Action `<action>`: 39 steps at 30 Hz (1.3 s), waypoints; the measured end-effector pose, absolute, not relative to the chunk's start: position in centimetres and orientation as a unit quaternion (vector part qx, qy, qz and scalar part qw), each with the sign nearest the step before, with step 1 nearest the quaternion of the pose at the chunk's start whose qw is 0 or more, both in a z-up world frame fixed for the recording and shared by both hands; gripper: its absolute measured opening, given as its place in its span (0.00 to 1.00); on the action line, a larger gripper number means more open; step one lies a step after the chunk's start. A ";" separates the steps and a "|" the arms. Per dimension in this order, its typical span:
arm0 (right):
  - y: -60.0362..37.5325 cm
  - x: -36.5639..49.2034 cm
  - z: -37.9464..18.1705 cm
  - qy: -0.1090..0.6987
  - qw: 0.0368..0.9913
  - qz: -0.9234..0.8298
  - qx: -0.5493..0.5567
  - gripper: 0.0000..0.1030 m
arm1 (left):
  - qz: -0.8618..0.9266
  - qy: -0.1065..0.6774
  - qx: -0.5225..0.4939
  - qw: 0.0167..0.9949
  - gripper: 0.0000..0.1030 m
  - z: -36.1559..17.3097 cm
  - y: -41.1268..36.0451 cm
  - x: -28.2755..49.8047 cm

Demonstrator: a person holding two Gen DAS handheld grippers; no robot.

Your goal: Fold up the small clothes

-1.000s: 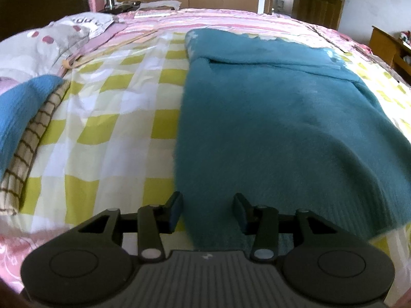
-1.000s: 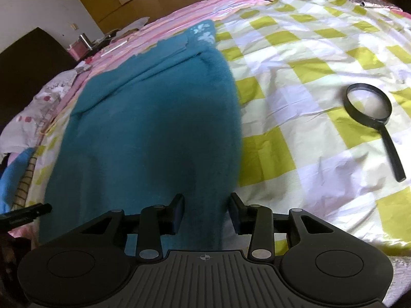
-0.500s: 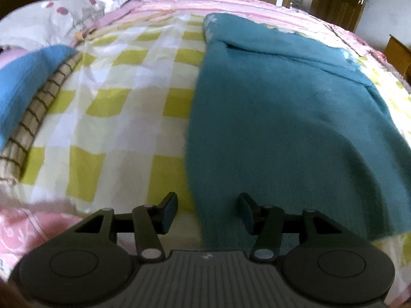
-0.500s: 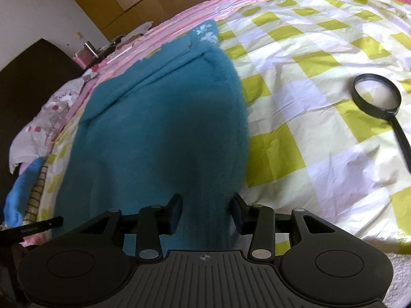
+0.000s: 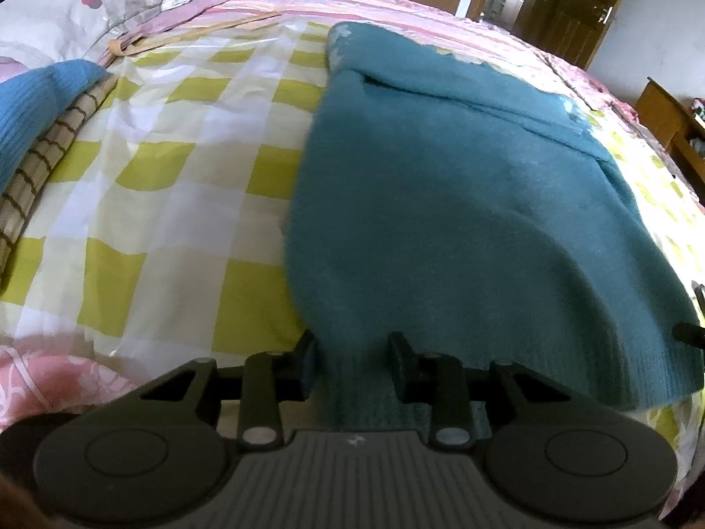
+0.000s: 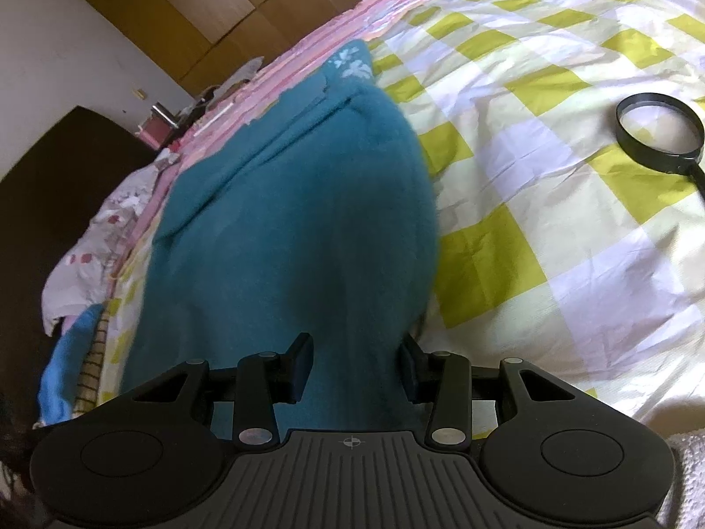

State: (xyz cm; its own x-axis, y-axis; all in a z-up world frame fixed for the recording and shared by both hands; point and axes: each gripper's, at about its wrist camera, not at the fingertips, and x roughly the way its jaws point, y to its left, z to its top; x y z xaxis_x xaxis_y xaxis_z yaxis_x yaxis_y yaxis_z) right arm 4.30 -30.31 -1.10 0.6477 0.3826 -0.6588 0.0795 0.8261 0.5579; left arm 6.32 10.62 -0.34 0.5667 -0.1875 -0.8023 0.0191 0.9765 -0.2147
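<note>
The fuzzy teal knitted sweater (image 5: pixel 462 203) lies spread on the bed under a yellow-and-white checked cover (image 5: pixel 145 167), its near hem raised off the cover. The left hand-held gripper (image 5: pixel 352 363) has the hem's left corner running between its fingers, and the right hand-held gripper (image 6: pixel 357 368) has the right corner the same way. Both pairs of jaws stand fairly wide with cloth bunched between them, so each seems to be pinching the knit, though how firmly is hard to judge.

The main risk is a slip. The fabric is thick and fluffy, and a bite taken only on the ribbed edge could pull free as the hem is carried toward the collar, leaving one corner dropped and the fold skewed. Uneven lifting would likewise twist the fold line. The tucked sleeve (image 5: pixel 476 92) lying across the far part could drag out of place if the body slides. A black-rimmed magnifying glass (image 6: pixel 652 132) lies well apart on the right, an unlikely snag.
</note>
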 end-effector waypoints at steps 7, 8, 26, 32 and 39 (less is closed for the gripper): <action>-30.6 4.8 -1.8 0.407 0.857 0.096 0.303 0.38 | -0.086 0.440 -0.109 0.887 0.36 0.2 10.2 5.9; -30.6 4.9 -1.8 0.406 0.856 0.096 0.306 0.38 | -0.079 0.445 -0.107 0.886 0.36 0.0 10.2 6.0; -30.7 5.1 -2.5 0.398 0.845 0.119 0.338 0.20 | -0.056 0.461 -0.146 0.874 0.19 -0.5 11.1 6.5; -30.4 5.3 -2.8 0.405 0.840 0.121 0.339 0.21 | -0.045 0.477 -0.125 0.869 0.23 -0.5 10.3 7.1; -31.0 4.7 -2.9 0.400 0.832 0.125 0.364 0.16 | -0.051 0.474 -0.141 0.868 0.16 0.4 10.3 7.1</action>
